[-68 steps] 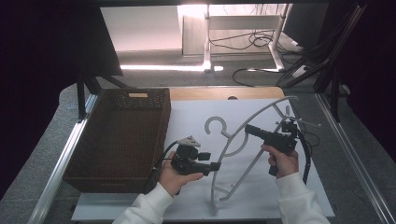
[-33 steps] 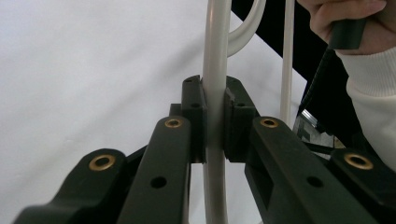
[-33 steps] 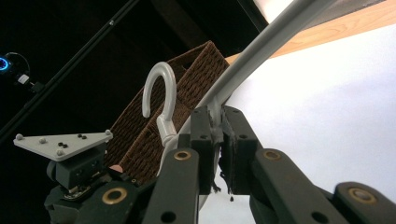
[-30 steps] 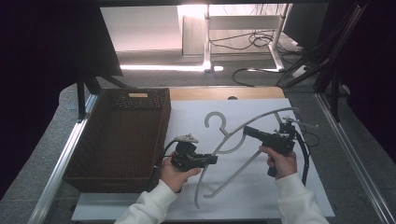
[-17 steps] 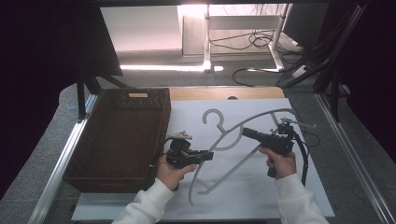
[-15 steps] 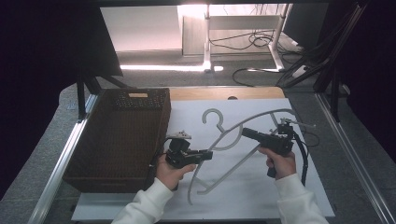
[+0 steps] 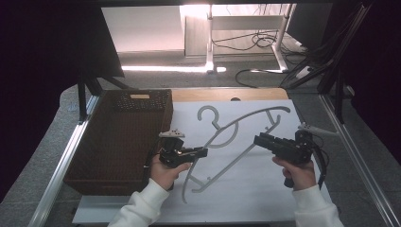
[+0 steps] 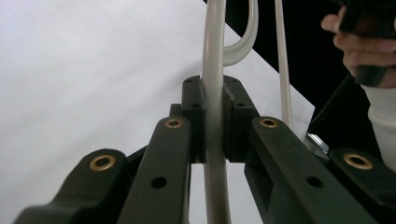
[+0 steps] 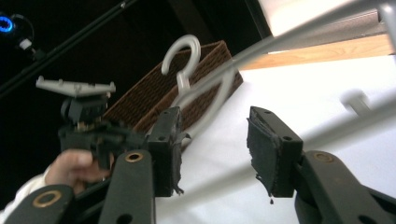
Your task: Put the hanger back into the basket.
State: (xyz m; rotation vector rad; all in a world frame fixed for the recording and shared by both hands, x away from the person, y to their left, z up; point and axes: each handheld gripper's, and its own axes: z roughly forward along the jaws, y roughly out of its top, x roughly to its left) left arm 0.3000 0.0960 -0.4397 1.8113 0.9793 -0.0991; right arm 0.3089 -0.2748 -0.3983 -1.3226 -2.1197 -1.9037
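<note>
White table top (image 7: 265, 189) under bright light, brown wicker basket (image 7: 123, 137) at its left edge. Grey hanger (image 7: 236, 137) lifted aslant over the white sheet, hook toward the far side. Left gripper (image 8: 213, 121) clamped tight on the hanger's curved arm. Right gripper (image 9: 212, 149) just opened, jaws parted around the lower bar, pads clear of it

Grey hanger (image 7: 236, 137), brown woven basket (image 7: 118, 137), black tongs (image 7: 257, 140)
</note>
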